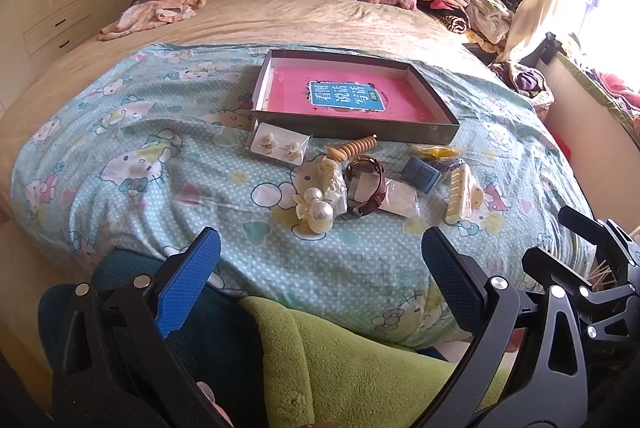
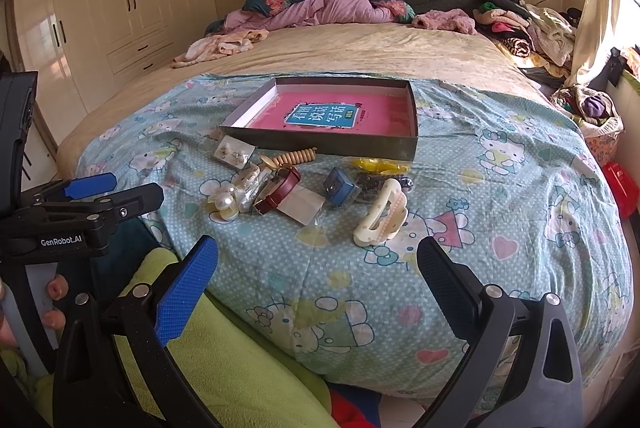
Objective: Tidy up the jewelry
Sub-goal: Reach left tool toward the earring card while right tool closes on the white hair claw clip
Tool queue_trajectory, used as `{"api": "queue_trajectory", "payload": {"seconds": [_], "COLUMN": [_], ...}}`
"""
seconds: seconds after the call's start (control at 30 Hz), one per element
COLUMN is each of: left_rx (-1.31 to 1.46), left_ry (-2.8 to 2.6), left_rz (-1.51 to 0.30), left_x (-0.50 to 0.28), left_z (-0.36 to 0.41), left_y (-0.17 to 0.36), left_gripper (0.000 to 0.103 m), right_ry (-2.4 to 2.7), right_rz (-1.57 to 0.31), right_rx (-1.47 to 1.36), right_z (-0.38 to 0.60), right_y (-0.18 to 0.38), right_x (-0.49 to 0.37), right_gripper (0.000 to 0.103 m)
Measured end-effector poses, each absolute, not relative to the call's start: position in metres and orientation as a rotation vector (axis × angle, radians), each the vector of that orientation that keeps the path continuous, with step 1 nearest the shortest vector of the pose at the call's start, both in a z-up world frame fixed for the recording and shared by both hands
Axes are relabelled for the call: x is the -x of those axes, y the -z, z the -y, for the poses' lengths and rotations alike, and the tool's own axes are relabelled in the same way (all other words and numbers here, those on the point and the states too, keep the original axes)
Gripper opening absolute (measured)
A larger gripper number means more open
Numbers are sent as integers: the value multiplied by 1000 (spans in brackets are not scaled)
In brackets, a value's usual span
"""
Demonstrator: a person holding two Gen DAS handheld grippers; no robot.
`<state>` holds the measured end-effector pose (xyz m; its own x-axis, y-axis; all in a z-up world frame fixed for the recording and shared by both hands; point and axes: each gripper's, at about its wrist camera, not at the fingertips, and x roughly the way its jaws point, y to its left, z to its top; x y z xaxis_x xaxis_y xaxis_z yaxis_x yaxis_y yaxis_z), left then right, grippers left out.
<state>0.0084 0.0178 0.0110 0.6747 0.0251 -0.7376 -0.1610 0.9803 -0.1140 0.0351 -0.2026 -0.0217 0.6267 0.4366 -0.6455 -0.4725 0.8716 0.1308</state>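
Bright daylight from blown-out window (image 1: 608,0) at right, soft shadows, sharp centre, heavy fisheye warp w/ dark corners

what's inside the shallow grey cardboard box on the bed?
Only a pink book with a blue title label lies flat inside the shallow grey cardboard box, covering most of its floor; whatever is beneath it is hidden. No jewelry is inside yet.

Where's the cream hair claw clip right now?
The cream hair claw clip lies on the cartoon-print blanket, rightmost of the scattered pile, just right of the small blue box.
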Motion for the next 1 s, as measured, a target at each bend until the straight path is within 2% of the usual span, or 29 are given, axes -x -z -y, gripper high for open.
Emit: {"api": "queue_trajectory", "payload": {"seconds": [0.63,1.0], "left_rx": [233,242], "left_ry": [-184,-181], "left_rz": [-809,-890], "left_x": [-32,-77], "left_z": [-63,-78], "left_y": [5,33], "left_gripper": [94,94], "right_ry": [-464,-426], "right_rz": [-713,-760], "right_rx": [-20,-41], "right_z": [217,227], "right_y": [20,37], "right_x": [-89,-114], "right_gripper": [99,99]}}
